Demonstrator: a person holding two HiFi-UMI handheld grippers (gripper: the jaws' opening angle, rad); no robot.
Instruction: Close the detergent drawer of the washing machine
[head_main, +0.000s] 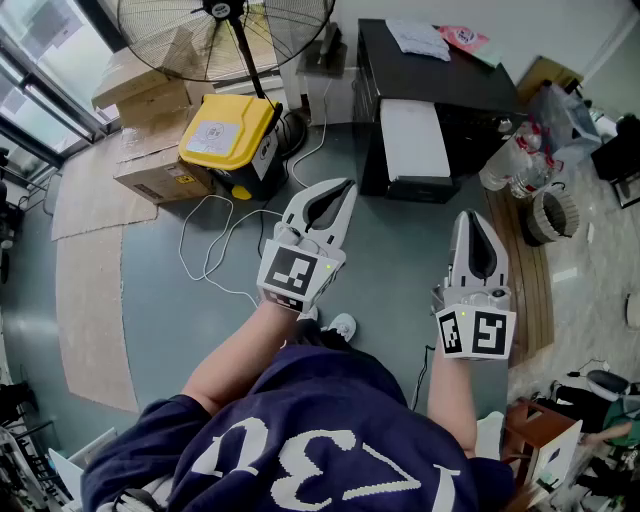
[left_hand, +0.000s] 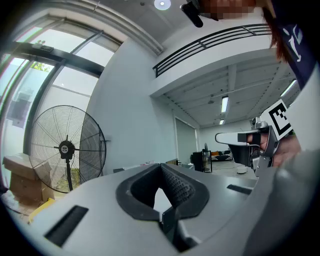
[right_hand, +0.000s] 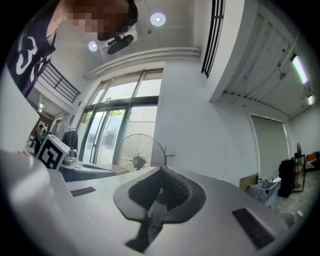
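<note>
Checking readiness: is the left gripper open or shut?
Shut, empty: on the left gripper the jaws meet at their tips, nothing between them.

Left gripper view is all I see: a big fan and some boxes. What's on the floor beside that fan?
Observer: In the head view, a yellow case sits beside the fan.
Operator: Is the other gripper holding anything?
Observer: No. The right gripper view shows the right gripper shut, with nothing between its jaws.
Operator: What's to the right of the fan?
Observer: A black cabinet stands there.
</note>
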